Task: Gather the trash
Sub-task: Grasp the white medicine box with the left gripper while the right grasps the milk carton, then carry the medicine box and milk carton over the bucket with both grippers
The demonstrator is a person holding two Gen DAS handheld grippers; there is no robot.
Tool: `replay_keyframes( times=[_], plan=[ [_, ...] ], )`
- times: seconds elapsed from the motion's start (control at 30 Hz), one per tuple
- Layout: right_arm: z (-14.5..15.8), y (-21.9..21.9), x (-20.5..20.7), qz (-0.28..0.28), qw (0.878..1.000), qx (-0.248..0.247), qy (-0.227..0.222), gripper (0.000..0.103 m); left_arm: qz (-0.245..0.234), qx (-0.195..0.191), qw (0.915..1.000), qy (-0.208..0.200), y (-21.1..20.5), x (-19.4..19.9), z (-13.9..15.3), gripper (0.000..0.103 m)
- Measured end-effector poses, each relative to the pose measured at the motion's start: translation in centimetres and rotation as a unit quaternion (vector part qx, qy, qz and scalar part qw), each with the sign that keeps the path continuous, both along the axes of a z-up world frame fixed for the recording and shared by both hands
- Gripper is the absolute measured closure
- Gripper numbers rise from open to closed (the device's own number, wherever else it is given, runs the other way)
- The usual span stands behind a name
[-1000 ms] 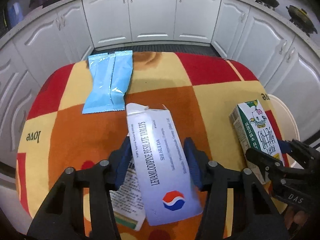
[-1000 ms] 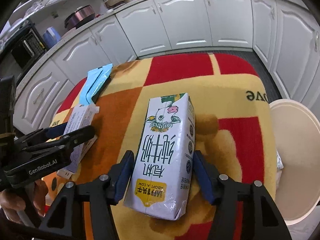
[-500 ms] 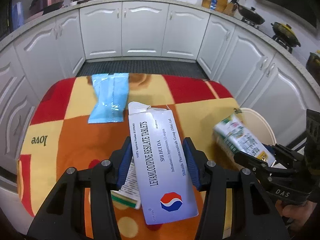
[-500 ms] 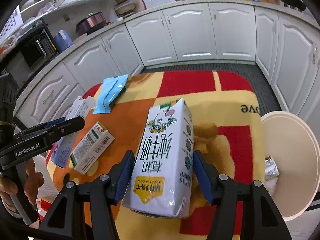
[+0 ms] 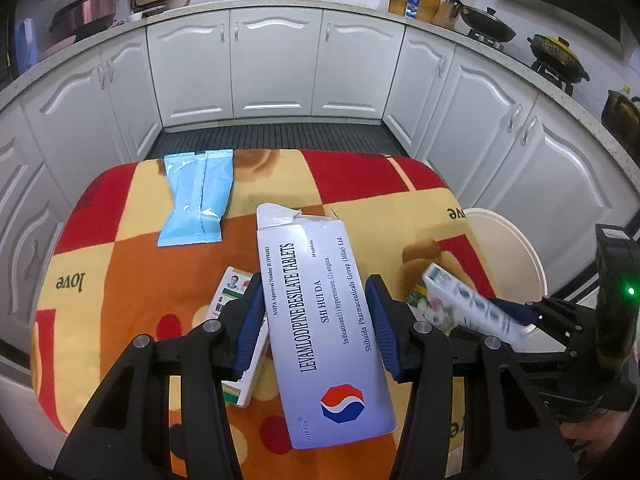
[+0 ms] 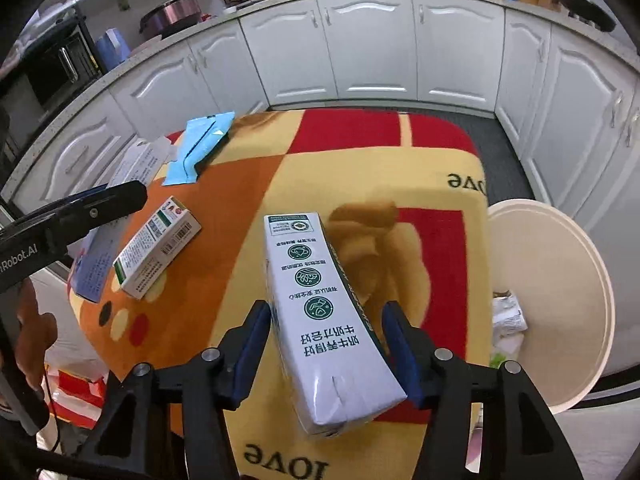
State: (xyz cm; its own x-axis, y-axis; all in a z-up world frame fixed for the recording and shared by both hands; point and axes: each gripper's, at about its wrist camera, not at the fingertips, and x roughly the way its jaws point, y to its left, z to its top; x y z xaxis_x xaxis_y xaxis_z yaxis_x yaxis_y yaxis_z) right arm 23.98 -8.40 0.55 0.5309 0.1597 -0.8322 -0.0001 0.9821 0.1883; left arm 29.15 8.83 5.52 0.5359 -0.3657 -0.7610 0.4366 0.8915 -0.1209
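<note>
- Gripping a flattened tablet box (image 5: 320,320), the left hand-held gripper (image 5: 316,326) has its blue pads pressed on both long edges, the box raised clear of the blanket-covered counter (image 5: 132,276).
- Clamped on a milk carton (image 6: 328,328), the right hand-held gripper (image 6: 326,354) carries it tilted above the counter, with the cream waste bin (image 6: 560,280) just to its right.
- Some crumpled wrappers (image 6: 508,316) already lie in the bin, so collection appears to be under way.
- Two pieces are in transit and not yet dropped.
- Still on the counter: a small medicine box (image 5: 240,344) beneath and just left of the left hand-held gripper, and a blue foil packet (image 5: 198,196) beyond it, towards the far left edge.
- By this reckoning the job stands roughly midway, with two drops and two pickups left.
</note>
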Motion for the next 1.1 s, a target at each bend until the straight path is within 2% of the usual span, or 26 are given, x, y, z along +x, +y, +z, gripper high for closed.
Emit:
replay_keyframes(
  times=[0.17,0.23,0.43,0.77,1.1],
  plan=[
    [-1.0,-0.3,0.7,0.003,1.0,0.028,0.004,0.047,-0.004,0.005,1.0,-0.003,-0.4,-0.2,0.0,0.055],
    [-1.2,0.0,0.6,0.012,0.999,0.037,0.001,0.061,-0.003,0.005,1.0,-0.003,-0.5,-0.2,-0.1,0.055],
    [0.7,-1.4,-0.7,-0.011,0.998,0.04,-0.041,0.062,-0.009,0.004,1.0,-0.002,-1.7,-0.4,-0.1,0.055],
    [3.0,-7.1,-2.9,-0.073,0.994,0.035,-0.07,0.062,-0.05,-0.004,0.9987,-0.003,-6.7,-1.1,0.4,0.055],
    [2.9,-14.2,-5.4,-0.146,0.987,0.017,-0.069,0.062,-0.101,-0.015,0.9947,0.013,-13.9,-1.9,0.1,0.055]
  ],
)
